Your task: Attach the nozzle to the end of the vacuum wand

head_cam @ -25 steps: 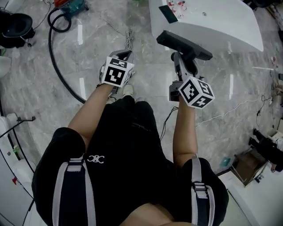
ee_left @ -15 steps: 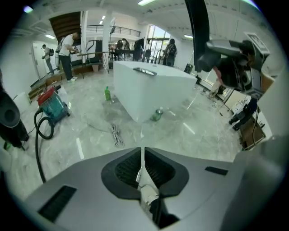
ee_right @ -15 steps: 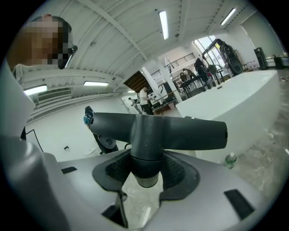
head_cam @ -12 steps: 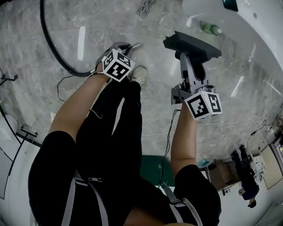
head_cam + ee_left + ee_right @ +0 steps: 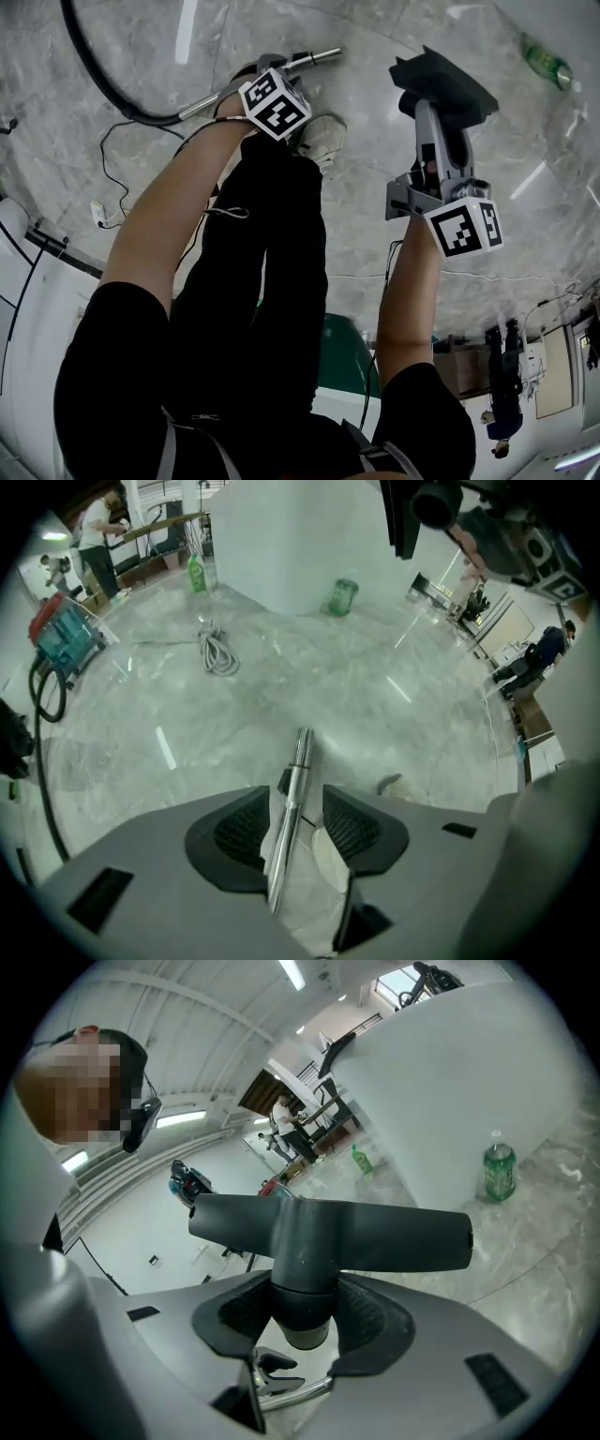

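The right tool [image 5: 302, 1321] is clamping the nozzle [image 5: 328, 1232] while the left tool [image 5: 292, 822], jaws just opening around the vacuum wand [image 5: 298, 761], probably must regrip it.

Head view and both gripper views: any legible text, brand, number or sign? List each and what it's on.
No legible words, brands or numbers in any view.
Left marker cube, right marker cube: square black-and-white patterns only, no letters.
Green bottle: label too small to read.
Nozzle: no print visible.
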{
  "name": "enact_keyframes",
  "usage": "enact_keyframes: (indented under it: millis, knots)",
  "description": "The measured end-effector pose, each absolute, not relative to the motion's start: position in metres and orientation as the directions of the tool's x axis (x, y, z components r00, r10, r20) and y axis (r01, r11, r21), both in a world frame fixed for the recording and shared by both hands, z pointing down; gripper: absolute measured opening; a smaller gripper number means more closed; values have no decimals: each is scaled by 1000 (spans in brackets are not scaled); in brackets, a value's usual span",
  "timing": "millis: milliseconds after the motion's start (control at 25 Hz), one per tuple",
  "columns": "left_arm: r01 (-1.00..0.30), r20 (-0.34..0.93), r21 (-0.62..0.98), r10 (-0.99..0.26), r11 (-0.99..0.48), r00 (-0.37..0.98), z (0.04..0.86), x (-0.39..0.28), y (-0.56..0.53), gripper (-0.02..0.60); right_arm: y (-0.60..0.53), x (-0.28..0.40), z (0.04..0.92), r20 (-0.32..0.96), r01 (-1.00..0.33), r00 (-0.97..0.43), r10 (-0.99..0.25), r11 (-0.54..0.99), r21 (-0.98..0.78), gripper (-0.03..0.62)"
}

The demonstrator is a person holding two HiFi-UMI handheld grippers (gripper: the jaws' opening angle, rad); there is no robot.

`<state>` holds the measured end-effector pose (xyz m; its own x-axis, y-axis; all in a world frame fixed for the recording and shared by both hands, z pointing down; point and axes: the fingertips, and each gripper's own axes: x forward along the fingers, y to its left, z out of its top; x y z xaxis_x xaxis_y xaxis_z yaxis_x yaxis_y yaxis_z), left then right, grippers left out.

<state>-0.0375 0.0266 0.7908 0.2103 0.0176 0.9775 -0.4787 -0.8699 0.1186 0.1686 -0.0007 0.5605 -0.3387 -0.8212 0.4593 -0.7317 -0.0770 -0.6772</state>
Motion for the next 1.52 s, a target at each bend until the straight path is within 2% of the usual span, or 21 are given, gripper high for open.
enact_keyframes:
  millis: [120,400,520,720,840,1000,1280,1520]
  knots:
    - [-486,986,122,48,-865,162,837,-43,38,167,-5,169,581,458,-740,-354,-816,-55,-670,193]
    - [-410,992,129,123,-903,41,945,-78,52,167,-31,144,648,450,-724,-392,-803,-32,-689,193]
    - [-387,993,111,116,-915,10,955,-84,59,167,-36,143,643,435,-721,-406,-804,-11,-693,193]
    - [-360,994,99,78,-928,70,951,-84,56,172,-44,145,647,447,-713,-423,-789,-14,-701,193]
    - [-349,993,118,100,-930,68,950,-87,58,172,-45,144,649,456,-704,-428,-780,-28,-709,193]
    - [-360,981,123,58,-925,184,910,-72,28,172,-51,145,642,460,-694,-426,-779,-45,-718,193]
    - [-358,879,148,-43,-922,475,769,-38,-13,172,-65,141,585,418,-681,-470,-777,17,-732,193]
    - [-346,830,129,-89,-929,551,696,-21,-15,172,-87,141,552,408,-665,-520,-751,55,-745,193]
